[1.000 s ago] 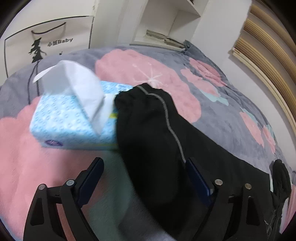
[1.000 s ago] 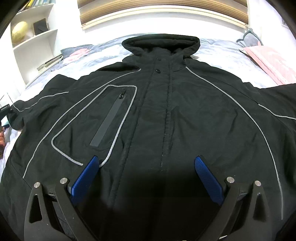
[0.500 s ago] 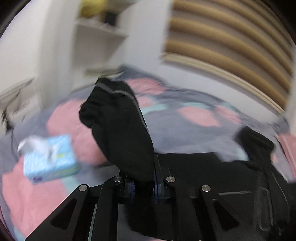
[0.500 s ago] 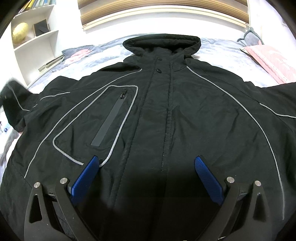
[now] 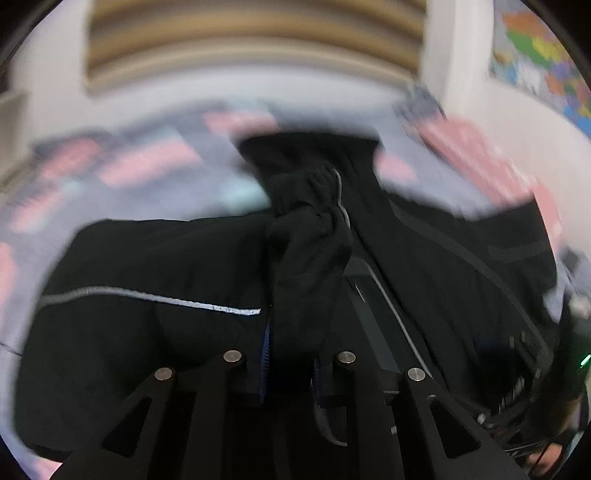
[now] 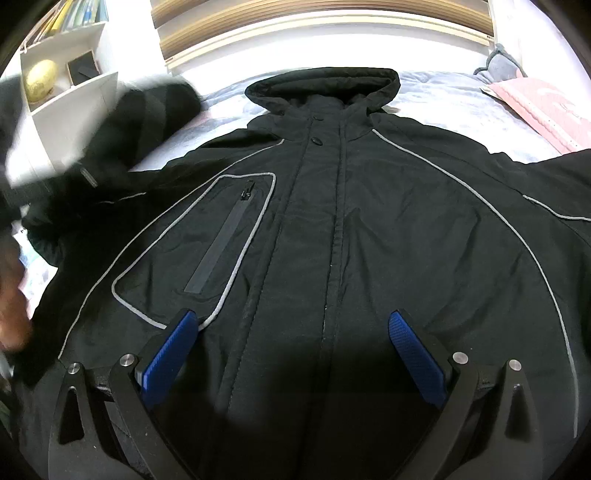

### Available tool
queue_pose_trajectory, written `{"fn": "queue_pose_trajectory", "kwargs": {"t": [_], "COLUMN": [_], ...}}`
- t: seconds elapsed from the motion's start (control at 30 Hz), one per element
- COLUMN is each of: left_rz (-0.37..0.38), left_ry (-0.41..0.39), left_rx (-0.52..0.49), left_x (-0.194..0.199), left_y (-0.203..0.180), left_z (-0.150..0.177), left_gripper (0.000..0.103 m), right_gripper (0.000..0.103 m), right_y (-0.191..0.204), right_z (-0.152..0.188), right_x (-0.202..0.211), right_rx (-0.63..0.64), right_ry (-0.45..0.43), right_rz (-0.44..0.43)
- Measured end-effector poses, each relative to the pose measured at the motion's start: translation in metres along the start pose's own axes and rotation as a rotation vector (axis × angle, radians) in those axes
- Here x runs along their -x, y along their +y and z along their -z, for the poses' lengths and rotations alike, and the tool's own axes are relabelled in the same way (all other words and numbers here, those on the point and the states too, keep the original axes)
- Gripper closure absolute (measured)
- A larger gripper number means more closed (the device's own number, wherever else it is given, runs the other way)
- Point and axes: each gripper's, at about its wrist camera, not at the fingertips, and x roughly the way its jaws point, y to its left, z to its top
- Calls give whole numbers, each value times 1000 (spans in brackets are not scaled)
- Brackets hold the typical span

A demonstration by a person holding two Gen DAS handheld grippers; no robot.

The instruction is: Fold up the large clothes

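A large black hooded jacket point(image 6: 332, 221) with grey piping lies front up on the bed, its hood point(image 6: 321, 81) at the far end. My left gripper point(image 5: 290, 354) holds the jacket's sleeve point(image 5: 306, 229) between its pads, lifted over the jacket's body; its jaws are opening slightly with the cloth still pinched between them. In the right wrist view the raised sleeve point(image 6: 147, 114) shows blurred at the upper left. My right gripper point(image 6: 295, 347) hovers open over the jacket's lower front, nothing between its blue pads point(image 6: 170, 354).
A grey bed cover point(image 5: 129, 166) with pink patches lies under the jacket. A white shelf unit point(image 6: 66, 74) stands at the left, a slatted headboard point(image 6: 332, 14) behind, a pink pillow point(image 6: 535, 99) at the far right. A hand point(image 6: 11, 306) shows at the left edge.
My left gripper shut on the sleeve end beside the tissue box, then swung it up and across towards the jacket's body. My right gripper stayed still and open.
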Motion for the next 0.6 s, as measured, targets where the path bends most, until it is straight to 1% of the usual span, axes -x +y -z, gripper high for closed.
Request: {"fn": "queue_pose_trajectory", "kwargs": {"t": [0.03,0.07,0.1,0.13,0.17,0.2,0.23,0.27,0.3,0.37,0.43,0.47,0.5,0.6], "left_rz": [32,26,14,10,31,74,104,140,152,154,157,160,151,101], "left_ry": [84,125,129,117,116,122,120,106,91,44,11,-11,-28,-73], "left_rx": [3,-4,-19,-36,-34,-15,0,11,10,14,25,35,45,77], "left_x": [-20,-32,-34,-31,-26,-19,-15,-5,1,25,40,50,58,72], "left_y": [-3,0,-1,-4,-4,-2,-4,-6,-11,-10,-4,2,8,23], "left_z": [7,10,12,13,11,8,7,6,2,4,5,5,6,4], "left_gripper": [75,74,74,68,62,47,41,41,41,41,41,41,41,41], "right_gripper": [0,0,0,0,0,0,0,0,0,0,0,0,0,0], "right_y": [0,0,0,0,0,0,0,1,2,6,13,19,26,46], "right_z": [0,0,0,0,0,0,-1,-3,-6,-14,-27,-37,-46,-67], "right_x": [0,0,0,0,-1,0,0,3,6,12,17,17,16,2], "right_rx": [0,1,0,-1,-1,-2,-3,-5,-4,4,10,13,17,17], "right_ry": [1,1,1,1,3,6,11,17,23,34,45,57,72,100], "right_rz": [1,1,-1,0,0,2,3,2,-9,-29,-42,-70,-97,-133]}}
